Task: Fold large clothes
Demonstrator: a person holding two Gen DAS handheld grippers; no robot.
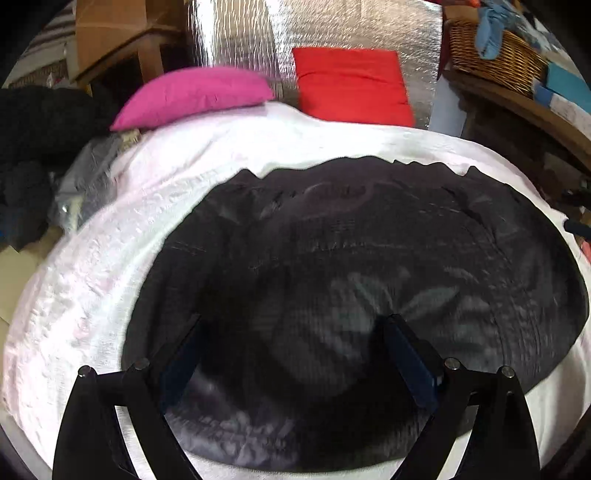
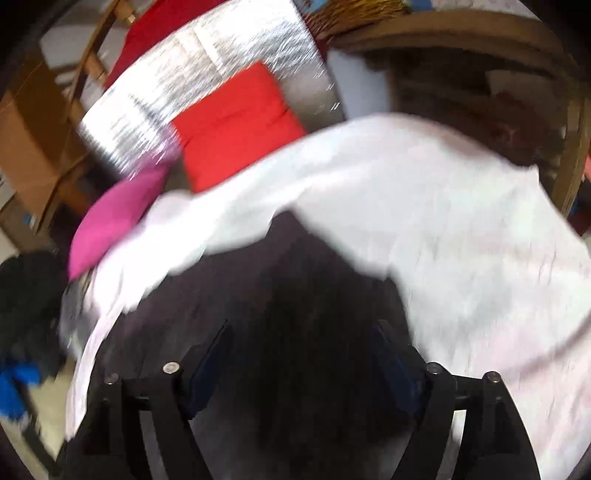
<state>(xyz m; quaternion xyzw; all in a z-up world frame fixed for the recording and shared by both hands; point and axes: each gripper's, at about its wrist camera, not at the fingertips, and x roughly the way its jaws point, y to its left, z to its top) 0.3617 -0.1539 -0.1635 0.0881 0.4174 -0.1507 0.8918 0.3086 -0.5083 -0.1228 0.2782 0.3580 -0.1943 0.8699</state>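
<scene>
Left wrist view looks down on a dark garment (image 1: 332, 258) spread flat over a white sheet (image 1: 110, 240) that covers the bed. The garment's far edge lies short of the pillows, with a strip of sheet between. A pink pillow (image 1: 192, 96) sits beyond the garment to the left, and a red cushion (image 1: 351, 85) stands beyond it to the right, leaning on a shiny silver panel (image 1: 240, 33). A wicker basket (image 1: 495, 55) with a blue cloth (image 1: 491, 29) hanging over its rim sits on a wooden shelf far right of the garment. A heap of dark clothes (image 1: 33, 140) lies off the sheet, left of the garment. The left hand-held gripper (image 1: 291, 328) hangs over the garment's near part with its two fingers spread wide and nothing pinched between them; whether the tips touch the cloth is unclear.

The right wrist view is badly blurred. Its hand-held gripper (image 2: 303, 332) also has its fingers spread apart, over the dark garment (image 2: 295, 295), and no cloth is seen clamped by the pads. White sheet (image 2: 443, 221) fills the space right of the garment; the pink pillow (image 2: 118, 218) and red cushion (image 2: 236, 125) lie beyond it to the left.
</scene>
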